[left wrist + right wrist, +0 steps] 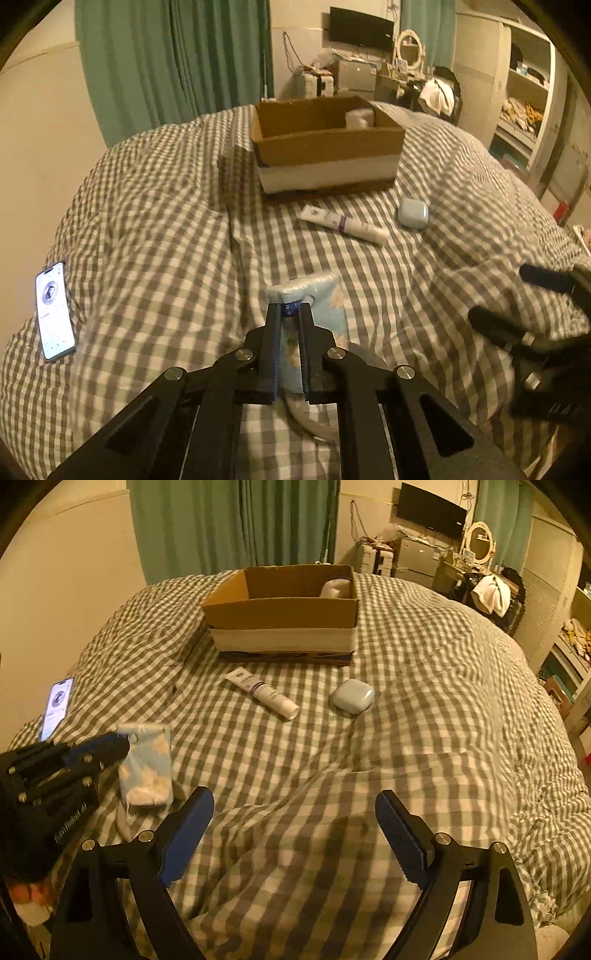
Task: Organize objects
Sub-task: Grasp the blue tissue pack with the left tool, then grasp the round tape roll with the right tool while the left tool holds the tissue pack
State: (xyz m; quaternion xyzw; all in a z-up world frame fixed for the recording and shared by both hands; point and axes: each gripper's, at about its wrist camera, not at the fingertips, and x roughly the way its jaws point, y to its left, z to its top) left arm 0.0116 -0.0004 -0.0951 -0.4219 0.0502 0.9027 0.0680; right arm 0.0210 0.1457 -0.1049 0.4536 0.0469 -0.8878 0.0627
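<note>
Left gripper (289, 309) pinched on tissue pack (147, 764) at nine o'clock, pack's lower end hidden, right gripper (295, 812) spread, nothing held, white item (335, 588) in box (280, 618) half hidden.

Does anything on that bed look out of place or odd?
Nothing is spilled or broken. A lit phone lies at the bed's edge, and a tube and pale blue case lie outside the cardboard box.

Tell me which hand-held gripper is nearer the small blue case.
Right. The right hand-held gripper hangs open, short of the blue case; the left hand-held gripper, shut on a tissue pack, sits farther left.
</note>
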